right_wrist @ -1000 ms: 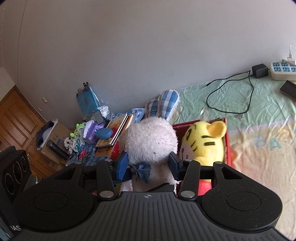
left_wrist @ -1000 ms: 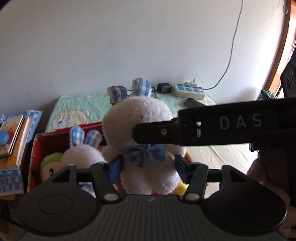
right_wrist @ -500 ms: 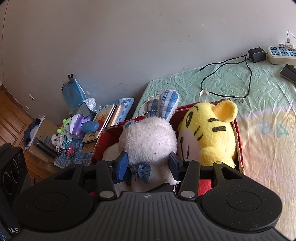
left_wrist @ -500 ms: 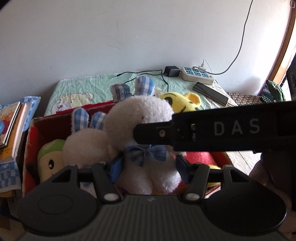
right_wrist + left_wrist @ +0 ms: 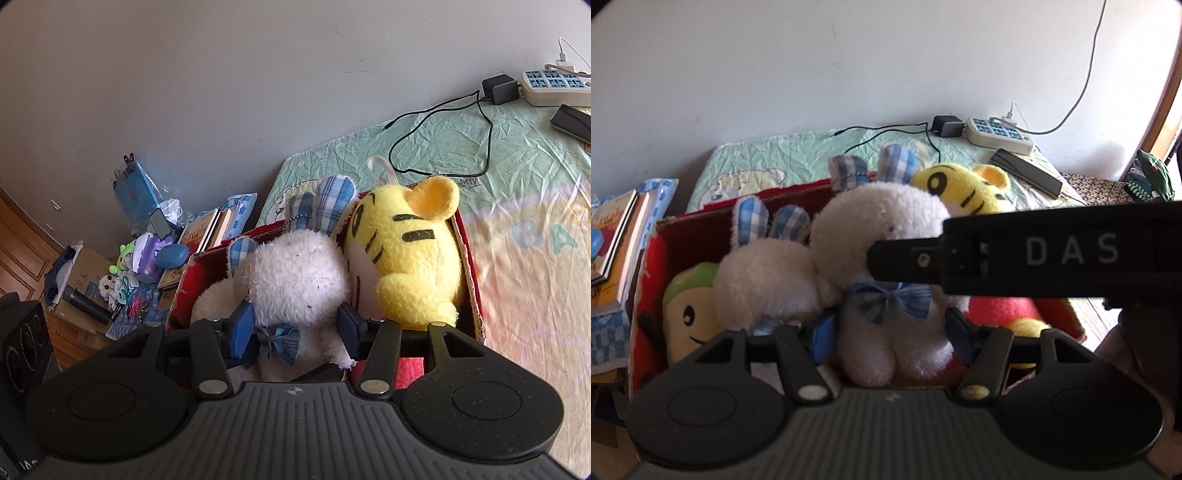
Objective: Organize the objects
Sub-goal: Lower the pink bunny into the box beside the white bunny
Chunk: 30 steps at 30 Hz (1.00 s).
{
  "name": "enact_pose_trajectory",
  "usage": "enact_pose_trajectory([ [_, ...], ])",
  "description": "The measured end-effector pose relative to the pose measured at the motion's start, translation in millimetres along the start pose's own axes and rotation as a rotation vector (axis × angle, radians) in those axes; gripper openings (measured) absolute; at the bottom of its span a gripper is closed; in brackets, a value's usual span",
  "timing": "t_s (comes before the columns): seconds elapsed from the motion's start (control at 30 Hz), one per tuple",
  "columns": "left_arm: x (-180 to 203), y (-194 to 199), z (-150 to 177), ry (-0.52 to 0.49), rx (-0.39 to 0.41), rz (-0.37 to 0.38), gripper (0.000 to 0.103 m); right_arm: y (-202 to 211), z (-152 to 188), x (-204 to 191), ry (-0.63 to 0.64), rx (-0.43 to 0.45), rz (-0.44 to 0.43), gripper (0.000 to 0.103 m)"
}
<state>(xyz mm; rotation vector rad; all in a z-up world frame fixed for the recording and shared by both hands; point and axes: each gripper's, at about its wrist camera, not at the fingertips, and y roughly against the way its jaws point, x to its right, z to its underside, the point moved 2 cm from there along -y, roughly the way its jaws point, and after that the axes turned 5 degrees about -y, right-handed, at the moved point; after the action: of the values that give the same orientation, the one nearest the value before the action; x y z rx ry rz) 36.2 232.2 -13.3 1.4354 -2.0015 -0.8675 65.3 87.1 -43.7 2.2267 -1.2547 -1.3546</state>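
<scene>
Both grippers were clamped on the same white bunny (image 5: 886,236), w/ its checked bow at the neck. Left gripper (image 5: 888,334) pinched the body low, blue pads either side; right gripper (image 5: 295,328) squeezed just under the head. Bunny sat in the red box (image 5: 650,258), btwn a second bunny (image 5: 768,273) at 9 o'clock & the yellow tiger (image 5: 406,258) at 3. Green-yellow plush (image 5: 687,314) was wedged at the box's 8 o'clock corner. Power strip (image 5: 997,134) lay on the bedsheet (image 5: 517,166) at 1 o'clock, books (image 5: 617,240) at 9.
</scene>
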Motion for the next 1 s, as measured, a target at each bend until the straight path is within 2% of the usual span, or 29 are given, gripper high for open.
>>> enact_pose_trajectory([
  [0.37, -0.5, -8.8, 5.1, 0.033, -0.041, -0.037, 0.067, -0.5, 5.5, 9.0, -0.037, -0.014, -0.019, 0.056],
  [1.0, 4.8, -8.1, 7.3, 0.026, -0.064, -0.08, 0.07, 12.7, 6.8, 7.1, -0.035, 0.006, -0.007, 0.056],
])
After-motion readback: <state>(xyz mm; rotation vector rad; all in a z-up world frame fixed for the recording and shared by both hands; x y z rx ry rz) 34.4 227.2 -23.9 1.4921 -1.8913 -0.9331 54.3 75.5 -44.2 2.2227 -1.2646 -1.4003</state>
